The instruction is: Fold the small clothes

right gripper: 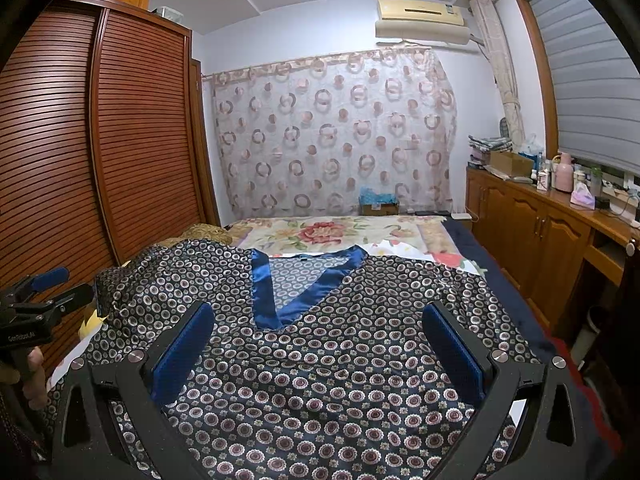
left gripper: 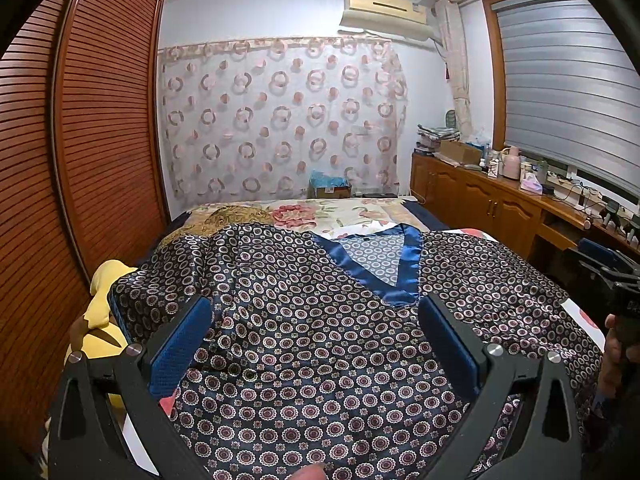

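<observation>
A dark blue satin top [left gripper: 320,340] with a circle print and a shiny blue V-neck band [left gripper: 384,268] lies spread flat on the bed, neck pointing away. It fills the near part of the right wrist view too [right gripper: 340,360]. My left gripper [left gripper: 316,320] is open and empty, hovering above the top's middle-left. My right gripper [right gripper: 318,324] is open and empty above its middle-right. The right gripper shows at the right edge of the left wrist view [left gripper: 612,276], and the left gripper at the left edge of the right wrist view [right gripper: 36,300].
The bed [right gripper: 340,232] has a floral cover and runs to a patterned curtain [left gripper: 280,120]. A louvred wooden wardrobe [left gripper: 80,140] stands close on the left. A yellow cloth [left gripper: 104,304] lies by the top's left sleeve. A cluttered wooden cabinet [right gripper: 552,224] lines the right wall.
</observation>
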Motion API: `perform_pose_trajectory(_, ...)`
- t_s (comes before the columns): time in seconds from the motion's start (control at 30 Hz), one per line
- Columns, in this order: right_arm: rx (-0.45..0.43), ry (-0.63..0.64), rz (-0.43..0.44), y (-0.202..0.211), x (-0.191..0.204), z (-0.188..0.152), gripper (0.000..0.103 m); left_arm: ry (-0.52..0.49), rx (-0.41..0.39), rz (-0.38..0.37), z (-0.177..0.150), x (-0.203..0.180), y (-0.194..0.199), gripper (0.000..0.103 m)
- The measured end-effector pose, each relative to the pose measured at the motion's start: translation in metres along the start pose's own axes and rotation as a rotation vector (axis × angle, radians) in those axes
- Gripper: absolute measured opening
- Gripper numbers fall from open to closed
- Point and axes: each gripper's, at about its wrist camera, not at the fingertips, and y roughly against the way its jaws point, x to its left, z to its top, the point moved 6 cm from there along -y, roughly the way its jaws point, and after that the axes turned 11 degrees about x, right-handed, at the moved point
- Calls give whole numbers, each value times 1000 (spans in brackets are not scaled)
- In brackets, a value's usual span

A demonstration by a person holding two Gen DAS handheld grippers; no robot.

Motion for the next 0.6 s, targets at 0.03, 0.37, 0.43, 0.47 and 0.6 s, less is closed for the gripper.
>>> perform_pose_trajectory(0.03,0,0,0,0,0,0,103,-1,0,-1,0,0,0,103)
perform_pose_trajectory(0.37,0,-1,0,0,0,0,103,-1,0,1,1,-1,1,103)
perform_pose_trajectory(0.43,-1,0,0,1,0,0,103,-1,0,0,0,0,0,103)
perform_pose_trajectory(0.47,-1,0,0,1,0,0,103,-2,0,0,1,0,0,103)
perform_pose_trajectory(0.6,-1,-1,1,1,0,0,103,-2,1,-1,1,-1,1,103)
